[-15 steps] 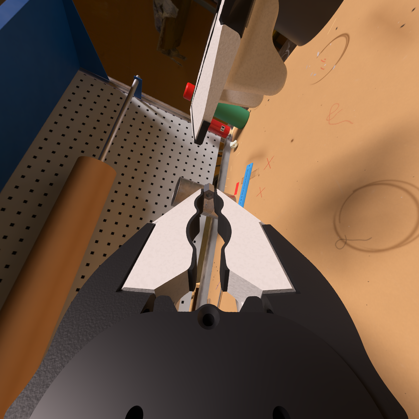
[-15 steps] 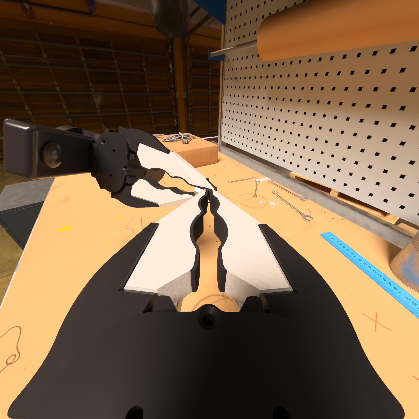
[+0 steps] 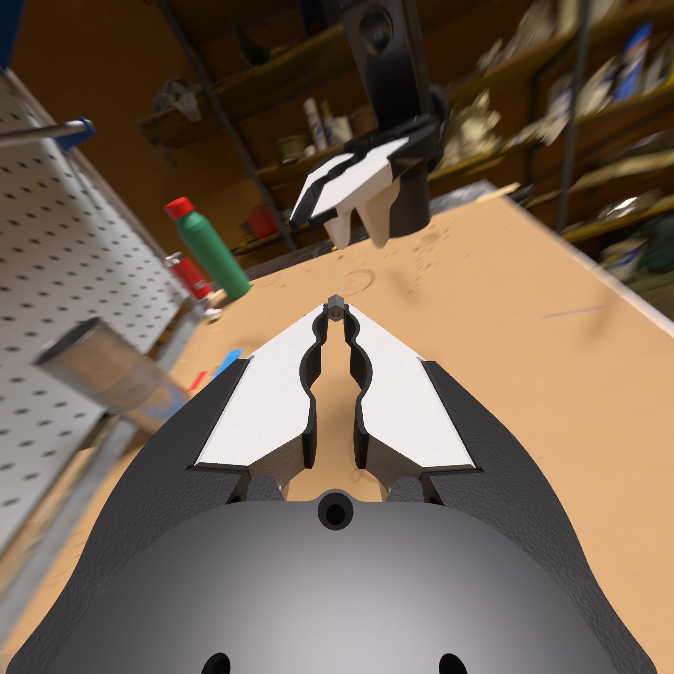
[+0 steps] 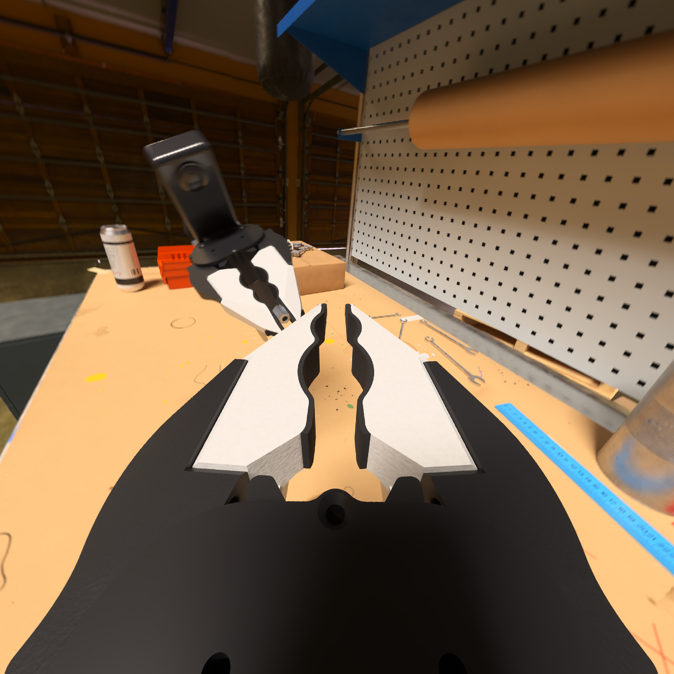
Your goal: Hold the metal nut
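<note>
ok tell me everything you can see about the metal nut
The metal nut is a small hexagonal piece of dull grey metal with a round bore through its middle. It is pinched at the very fingertips of the left hand-held gripper, one flat side against each finger, and held in the air above the workbench, touching nothing else. In the right wrist view it shows end-on, its bore facing the camera.

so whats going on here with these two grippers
The left gripper has the small metal nut pinched at the very tips of its fingers, lifted above the workbench. The right gripper hangs nearby with its fingers apart and nothing between them. A green bottle and a red can stand by the pegboard.
</note>
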You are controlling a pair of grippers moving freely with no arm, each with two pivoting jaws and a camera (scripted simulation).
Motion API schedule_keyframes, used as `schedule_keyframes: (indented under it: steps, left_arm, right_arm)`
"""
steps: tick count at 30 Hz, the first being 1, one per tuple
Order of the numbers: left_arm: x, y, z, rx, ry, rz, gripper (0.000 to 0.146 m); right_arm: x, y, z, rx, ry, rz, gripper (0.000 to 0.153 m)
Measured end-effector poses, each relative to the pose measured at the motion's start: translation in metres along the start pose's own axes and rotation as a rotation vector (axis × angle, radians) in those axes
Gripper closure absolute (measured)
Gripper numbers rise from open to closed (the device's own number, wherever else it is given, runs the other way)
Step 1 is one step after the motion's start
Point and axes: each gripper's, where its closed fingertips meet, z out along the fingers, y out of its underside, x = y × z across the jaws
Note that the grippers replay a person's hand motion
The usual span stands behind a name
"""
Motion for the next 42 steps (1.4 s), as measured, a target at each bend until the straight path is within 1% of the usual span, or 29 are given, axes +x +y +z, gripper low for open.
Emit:
schedule_keyframes:
  steps: [3,6,8,10,12,14,21,25,29,32,33,35,36,39,42]
  left_arm:
    - [0.009,-0.004,-0.004,0.098,0.129,-0.171,0.139]
    - [0.016,-0.002,-0.006,0.149,0.232,-0.287,0.139]
    - [0.02,-0.002,-0.007,0.181,0.289,-0.348,0.139]
    - [0.024,-0.002,-0.008,0.203,0.338,-0.399,0.139]
    - [0.024,-0.002,-0.009,0.219,0.357,-0.432,0.139]
    - [0.026,-0.001,-0.01,0.218,0.383,-0.452,0.139]
    - [0.03,-0.005,-0.011,0.241,0.436,-0.5,0.139]
    - [0.032,-0.007,-0.01,0.269,0.464,-0.542,0.139]
    - [0.033,-0.008,-0.009,0.3,0.485,-0.584,0.139]
    - [0.035,-0.007,-0.008,0.302,0.495,-0.593,0.139]
    - [0.035,-0.007,-0.008,0.3,0.495,-0.591,0.139]
    - [0.034,-0.005,-0.008,0.275,0.482,-0.569,0.138]
    - [0.034,-0.003,-0.008,0.251,0.471,-0.545,0.138]
    - [0.035,0.004,-0.008,0.16,0.434,-0.438,0.139]
    - [0.037,0.011,-0.008,0.07,0.409,-0.334,0.138]
  right_arm:
    - [-0.013,-0.002,0.004,-0.011,-0.036,-0.088,0.143]
    - [-0.023,-0.005,0.008,-0.011,-0.053,-0.173,0.142]
    - [-0.026,-0.004,0.01,-0.04,-0.034,-0.278,0.141]
    - [-0.029,0.0,0.012,-0.087,-0.006,-0.426,0.141]
    - [-0.031,0.004,0.014,-0.136,0.022,-0.571,0.141]
    - [-0.031,0.009,0.017,-0.182,0.045,-0.678,0.141]
    - [-0.032,0.013,0.021,-0.211,0.11,-0.954,0.139]
    - [-0.033,0.011,0.024,-0.202,0.179,-1.103,0.139]
    - [-0.031,0.016,0.028,-0.217,0.224,-1.191,0.142]
    - [-0.032,0.019,0.029,-0.228,0.213,-1.186,0.149]
    - [-0.032,0.02,0.029,-0.232,0.203,-1.168,0.151]
    - [-0.032,0.022,0.028,-0.247,0.164,-1.087,0.152]
    - [-0.033,0.024,0.027,-0.257,0.135,-1.025,0.152]
    - [-0.037,0.032,0.024,-0.299,0.006,-0.782,0.152]
    - [-0.044,0.04,0.02,-0.35,-0.141,-0.456,0.153]
